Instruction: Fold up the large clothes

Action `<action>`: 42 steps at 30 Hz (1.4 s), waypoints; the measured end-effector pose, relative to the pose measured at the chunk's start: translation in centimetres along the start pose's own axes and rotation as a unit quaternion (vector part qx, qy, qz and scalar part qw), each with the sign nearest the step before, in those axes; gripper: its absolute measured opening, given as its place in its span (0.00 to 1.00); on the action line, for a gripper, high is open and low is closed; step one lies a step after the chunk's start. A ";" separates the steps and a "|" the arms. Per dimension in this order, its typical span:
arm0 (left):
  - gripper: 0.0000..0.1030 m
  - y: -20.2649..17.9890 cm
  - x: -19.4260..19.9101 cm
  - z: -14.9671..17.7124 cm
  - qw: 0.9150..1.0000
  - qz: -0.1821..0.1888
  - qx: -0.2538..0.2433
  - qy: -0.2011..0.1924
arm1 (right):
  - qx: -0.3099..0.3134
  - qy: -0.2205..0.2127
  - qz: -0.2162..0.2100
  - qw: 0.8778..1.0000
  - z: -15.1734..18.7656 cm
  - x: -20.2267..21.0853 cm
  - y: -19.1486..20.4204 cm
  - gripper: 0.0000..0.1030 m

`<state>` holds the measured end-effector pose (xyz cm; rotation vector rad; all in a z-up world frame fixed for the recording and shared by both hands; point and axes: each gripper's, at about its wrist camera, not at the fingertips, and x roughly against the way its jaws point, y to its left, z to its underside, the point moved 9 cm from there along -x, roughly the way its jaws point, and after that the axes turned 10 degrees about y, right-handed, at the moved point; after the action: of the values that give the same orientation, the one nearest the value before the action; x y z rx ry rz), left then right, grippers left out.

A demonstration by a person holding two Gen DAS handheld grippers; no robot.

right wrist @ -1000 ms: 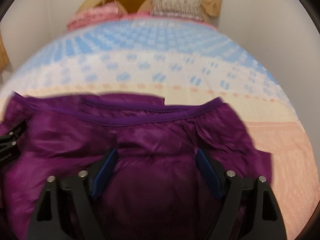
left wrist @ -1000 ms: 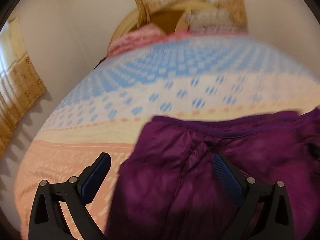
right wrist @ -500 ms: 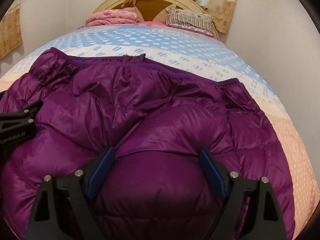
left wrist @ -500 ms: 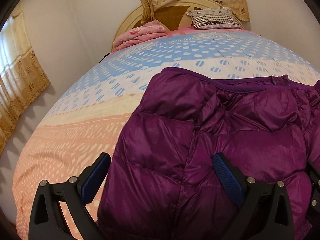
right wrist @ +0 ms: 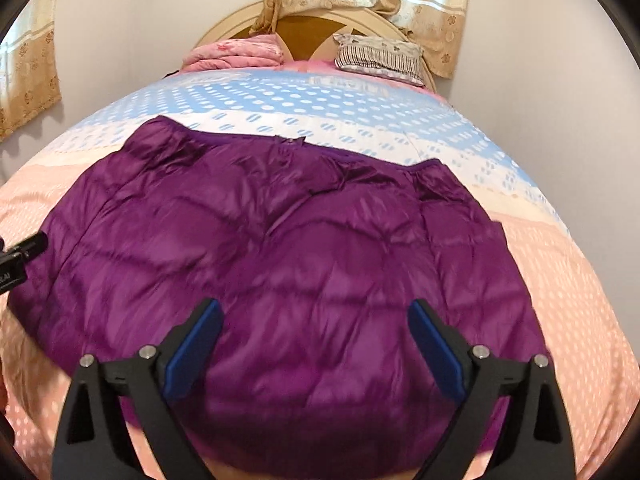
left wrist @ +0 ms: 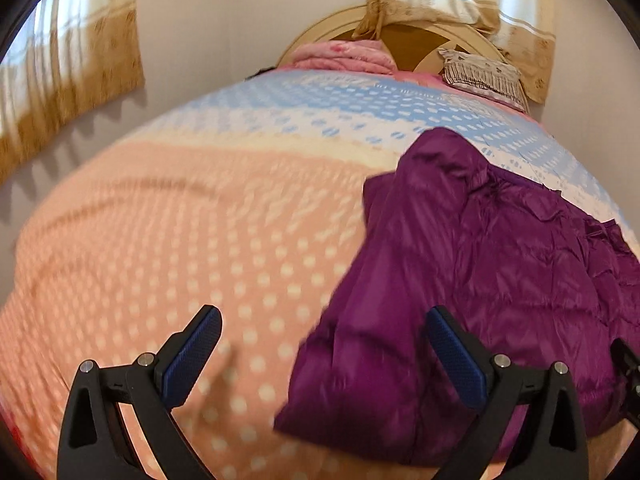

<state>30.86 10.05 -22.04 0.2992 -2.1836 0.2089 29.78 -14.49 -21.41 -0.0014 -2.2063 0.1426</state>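
The quilted jacket is looking glossy and puffy, lying on a matt, dotted cloth bedspread.

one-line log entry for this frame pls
stage: between folds | left gripper: jaws open, empty, over bedspread | right gripper: jaws open, empty, above purple jacket | jacket: flat on bed

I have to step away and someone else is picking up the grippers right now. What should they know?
Left gripper: jaws open, holding nothing, over the bedspread at the left edge of the purple puffer jacket.
Right gripper: jaws open, holding nothing, over the jacket's near middle.
The jacket lies spread flat across the bed, its trimmed edge toward the headboard.
Done: laid out. Left: no fold visible yet; all folding remains.
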 end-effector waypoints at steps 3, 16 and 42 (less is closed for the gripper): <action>0.99 -0.7 -0.6 0.9 1.000 0.013 0.000 0.009 | -0.004 0.006 0.002 1.000 0.8 -0.8 0.1 0.94; 0.12 -4.3 0.0 2.0 0.995 0.101 -0.025 -0.004 | 0.013 0.033 0.038 0.999 2.1 -3.6 0.7 0.99; 0.07 -9.6 16.2 -4.4 0.966 0.085 -0.159 -0.185 | -0.044 -0.033 0.047 0.997 0.9 3.1 -13.5 1.00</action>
<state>27.75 -0.23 -5.94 -0.0356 -2.5683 -0.1147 27.87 -27.87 -18.06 -0.1518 -2.2781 0.0983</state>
